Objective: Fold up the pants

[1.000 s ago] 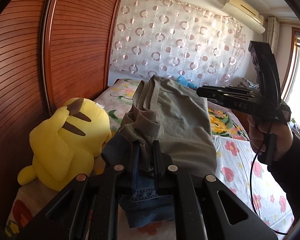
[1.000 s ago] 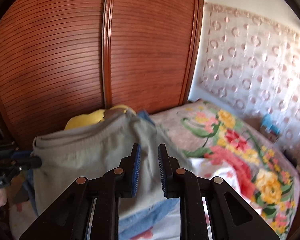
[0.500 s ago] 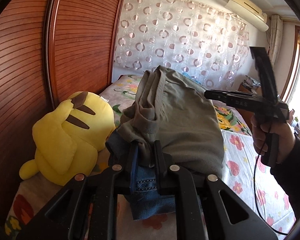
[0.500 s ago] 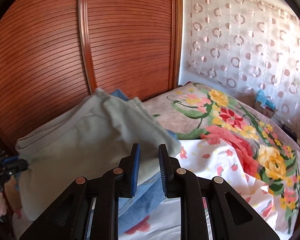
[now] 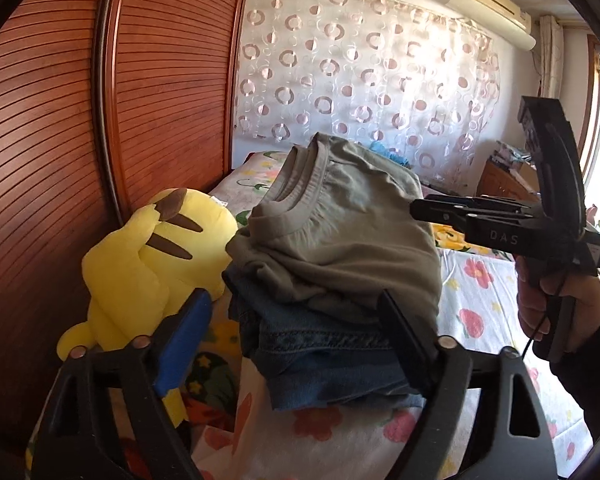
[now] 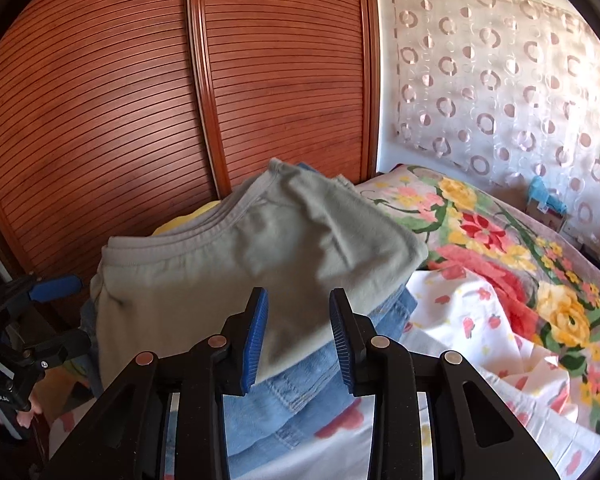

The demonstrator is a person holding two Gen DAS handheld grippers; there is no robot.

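Folded grey-green pants [image 5: 340,240] with an elastic waistband lie on top of folded blue jeans [image 5: 324,360] on the bed. My left gripper [image 5: 296,332] is open and its jaws are still opening wide; the stack's near end sits between them and neither pad touches it. In the right wrist view the pants [image 6: 240,256] rest over the jeans [image 6: 300,384]. My right gripper [image 6: 299,332] has its jaws opening, the pants' near edge lying loose in the gap between the blue pads. The left gripper [image 6: 60,316] shows at the far left of that view.
A yellow plush toy [image 5: 140,264] leans against the wooden slatted wardrobe doors [image 5: 60,140], just left of the stack. The floral bed sheet [image 6: 500,320] stretches right, up to a circle-patterned curtain [image 6: 500,80]. A hand [image 5: 556,300] holds the right gripper [image 5: 416,206].
The left jaws have sprung wide and let go of the pants' end. The right jaws have widened too, and the pants have settled lower onto the jeans.
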